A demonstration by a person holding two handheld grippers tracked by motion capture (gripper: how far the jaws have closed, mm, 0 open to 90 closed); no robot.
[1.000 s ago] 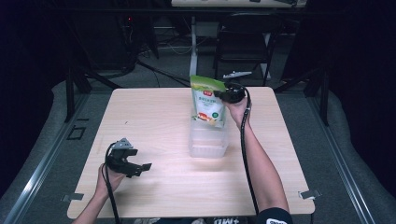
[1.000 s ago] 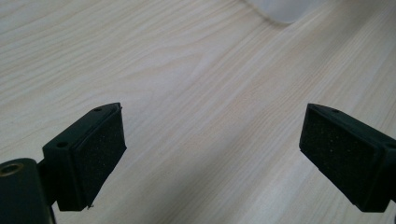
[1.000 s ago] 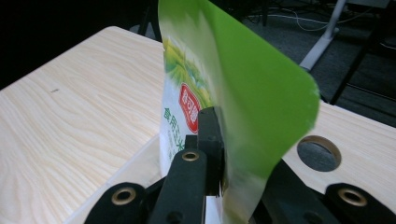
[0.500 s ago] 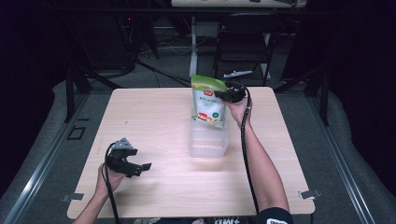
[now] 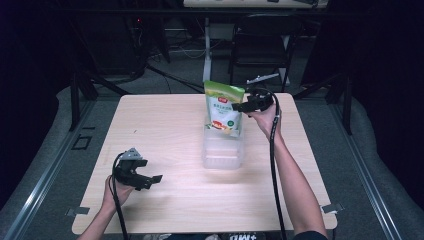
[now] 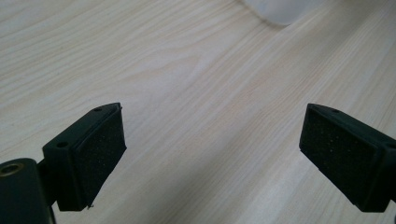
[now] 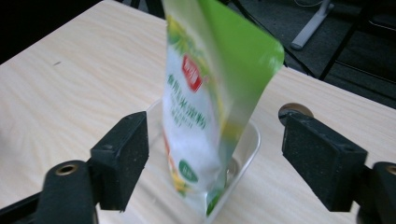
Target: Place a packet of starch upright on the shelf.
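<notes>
A green and white pouch (image 5: 223,107) stands upright in a clear plastic tub (image 5: 223,152) at the middle of the table, leaning a little. My right gripper (image 5: 239,107) hovers just right of the pouch's top. Its jaws have just been opening, and in the right gripper view the pouch (image 7: 201,107) rises in the gap of that gripper (image 7: 215,154) with neither pad touching it, over the tub's rim (image 7: 252,140). My left gripper (image 5: 150,181) rests low at the front left, open (image 6: 212,158) over bare wood, a corner of the tub (image 6: 285,9) far ahead.
The light wooden table (image 5: 165,125) has a round cable hole (image 7: 294,109) beyond the tub. A dark chair (image 5: 260,45) and stand legs lie behind the far edge. Metal brackets (image 5: 77,211) sit at the front corners.
The right gripper's jaws have parted and let go of the pouch's top corner, and the hand has drawn slightly right and up. The pouch stays standing in the tub. The left gripper has kept still.
</notes>
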